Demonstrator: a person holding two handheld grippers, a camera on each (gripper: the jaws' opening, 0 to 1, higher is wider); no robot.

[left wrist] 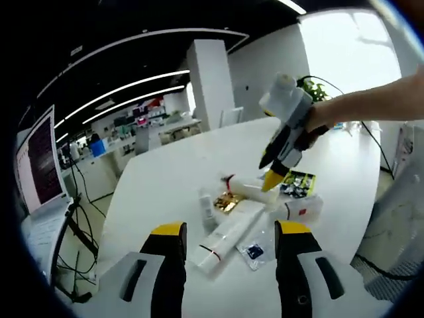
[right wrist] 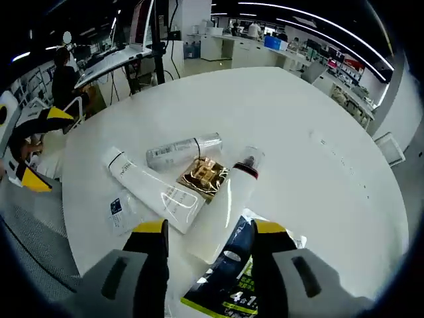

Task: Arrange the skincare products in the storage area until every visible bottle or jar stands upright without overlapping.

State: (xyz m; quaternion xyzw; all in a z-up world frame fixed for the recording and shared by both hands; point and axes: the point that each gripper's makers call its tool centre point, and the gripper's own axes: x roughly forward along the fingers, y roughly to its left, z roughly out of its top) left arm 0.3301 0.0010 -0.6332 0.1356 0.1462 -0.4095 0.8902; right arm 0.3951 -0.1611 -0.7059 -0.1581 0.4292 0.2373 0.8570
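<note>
Several skincare items lie flat in a cluster on the white round table [right wrist: 291, 126]. A long white tube [right wrist: 152, 189] [left wrist: 228, 235] lies beside a clear silvery bottle [right wrist: 182, 151] [left wrist: 207, 205] and a gold packet [right wrist: 204, 175] [left wrist: 227, 202]. A white bottle with a red band [right wrist: 232, 199] [left wrist: 248, 191] points away between my right gripper's [right wrist: 209, 232] open jaws, which hover just above it. My left gripper [left wrist: 230, 232] is open, hanging short of the tube, and appears at the right gripper view's left edge [right wrist: 41, 149]. The right gripper [left wrist: 273, 175] is over the cluster, held by a person's hand.
A black and yellow packet [right wrist: 232, 281] [left wrist: 299, 182] and a white box [left wrist: 301, 209] lie at the cluster's near side, a small blue sachet [right wrist: 119, 209] [left wrist: 254, 252] by the tube. Bare tabletop stretches beyond. A monitor [left wrist: 40, 162] stands off the table edge.
</note>
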